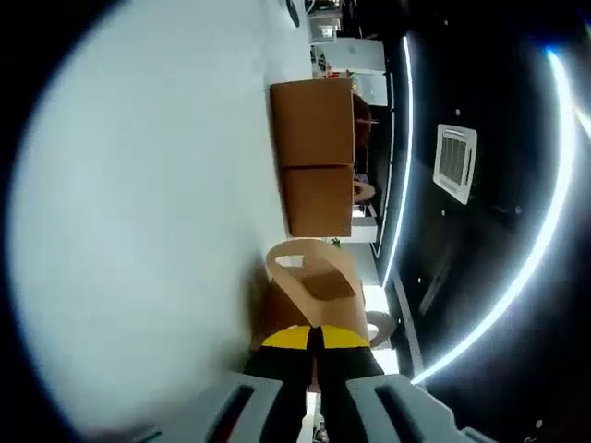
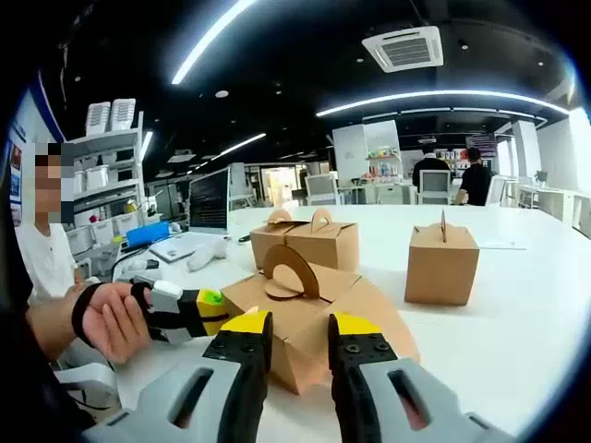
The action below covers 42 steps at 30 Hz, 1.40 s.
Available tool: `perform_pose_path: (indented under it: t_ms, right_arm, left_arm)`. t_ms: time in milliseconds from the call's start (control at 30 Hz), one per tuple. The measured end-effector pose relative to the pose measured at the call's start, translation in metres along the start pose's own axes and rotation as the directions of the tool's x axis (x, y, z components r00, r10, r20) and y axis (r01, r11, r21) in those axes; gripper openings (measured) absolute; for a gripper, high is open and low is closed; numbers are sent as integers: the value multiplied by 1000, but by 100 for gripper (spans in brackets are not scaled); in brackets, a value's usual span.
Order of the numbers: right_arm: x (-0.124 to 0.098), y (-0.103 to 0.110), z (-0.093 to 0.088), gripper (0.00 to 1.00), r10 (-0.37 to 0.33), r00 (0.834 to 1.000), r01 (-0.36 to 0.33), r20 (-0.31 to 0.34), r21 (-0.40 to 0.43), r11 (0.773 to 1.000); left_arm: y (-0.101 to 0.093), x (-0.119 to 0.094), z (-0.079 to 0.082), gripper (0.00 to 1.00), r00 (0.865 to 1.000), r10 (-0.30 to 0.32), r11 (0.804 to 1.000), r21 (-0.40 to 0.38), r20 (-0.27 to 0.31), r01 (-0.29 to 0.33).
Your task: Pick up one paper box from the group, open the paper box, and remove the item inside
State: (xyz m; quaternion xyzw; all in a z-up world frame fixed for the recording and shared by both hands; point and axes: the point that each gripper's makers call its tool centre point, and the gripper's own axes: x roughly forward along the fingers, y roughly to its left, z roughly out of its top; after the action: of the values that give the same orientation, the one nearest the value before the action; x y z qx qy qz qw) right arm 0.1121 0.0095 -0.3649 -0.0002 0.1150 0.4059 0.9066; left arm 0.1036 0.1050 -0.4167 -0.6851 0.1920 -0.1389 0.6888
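1. Yellow-tipped right tongs (image 2: 300, 343) stand spread on either side of the near corner of the nearest box (image 2: 319, 318), not visibly clamping it.
2. Left tongs (image 1: 311, 343) are pressed together on the same box's edge (image 1: 309, 295); in the right gripper view they reach in from the left (image 2: 199, 309), held by a hand (image 2: 111, 318).
3. That box sits on the white surface (image 2: 545, 323), its arched handle flap raised.
4. It looks like thin, light cardboard: stiff along the folds, easily crushed. Best taken by the handle tab or a flap edge, with gentle pressure.
5. Count: four boxes — the held one, a touching pair behind (image 2: 309, 242), and one apart to the right (image 2: 442, 263).
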Motion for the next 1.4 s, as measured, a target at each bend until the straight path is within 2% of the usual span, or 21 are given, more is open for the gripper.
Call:
perform_pose_path:
  t_ms: [233,367,433,467,633,700,733,800,867,900,933,967,1000,1033,1133,1267,1300,1333,1400]
  right_arm:
    - [0,0,0,25,-2,1000,2,-2,-4,1000]
    - [0,0,0,25,-2,1000,2,-10,-6,1000]
    - [0,0,0,25,-2,1000,2,-12,-4,1000]
    - [0,0,0,25,-2,1000,2,-11,-6,1000]
    - [0,1,0,25,0,1000,0,-7,-1,1000]
    - [0,1,0,25,-1,1000,1,-11,-3,1000]
    - [-1,1,0,25,0,1000,0,-12,-2,1000]
    - [-1,1,0,25,1,1000,-1,-12,1,1000]
    - [-1,2,0,25,0,1000,0,-16,-2,1000]
    - [-1,2,0,25,-1,1000,0,-17,-3,1000]
    - [-1,2,0,25,-1,1000,1,-18,-4,1000]
    - [-1,2,0,25,-2,1000,2,-18,-4,1000]
    - [-1,2,0,25,-2,1000,2,-17,-4,1000]
    - [-1,2,0,25,-3,1000,3,-17,-3,1000]
    - [-1,3,0,25,-3,1000,3,-17,-2,1000]
    - [-2,4,0,25,0,1000,0,-17,-5,1000]
    - [-2,4,0,25,0,1000,-1,-18,-4,1000]
    - [-2,3,0,25,2,1000,-2,-18,-5,1000]
    - [-3,4,0,25,6,1000,-6,-19,-4,1000]
  left_arm:
    - [-1,-3,5,4,1000,-10,1000,-13,25,10]
    - [-10,-12,21,4,996,-23,998,67,89,17]
    - [-19,-15,28,4,990,-56,995,91,128,45]
    - [-21,-17,26,4,991,-53,993,112,120,40]
    - [-37,-22,31,4,987,-58,953,304,149,10]
    - [-46,-25,33,5,983,-84,926,377,166,16]
    - [-51,-29,37,5,977,-95,906,424,192,4]
    - [-61,-38,47,10,962,-112,842,537,249,-41]
    - [-71,-48,54,15,949,-123,780,620,291,-89]
    - [-85,-56,61,19,930,-160,671,728,331,-144]
    - [-98,-63,64,25,916,-196,574,798,351,-183]
    - [-111,-67,63,30,908,-229,472,856,350,-211]
    - [-123,-70,60,35,906,-255,372,899,337,-230]
    - [-132,-70,56,40,907,-275,300,924,320,-236]
    - [-146,-63,35,45,935,-266,158,968,233,-196]
    - [-148,-52,16,45,956,-250,107,986,151,-128]
    - [-142,-39,5,45,972,-216,110,992,92,-69]
    - [-139,-31,1,45,980,-191,102,994,60,-42]
    - [-134,-20,-5,44,987,-159,67,998,15,-5]
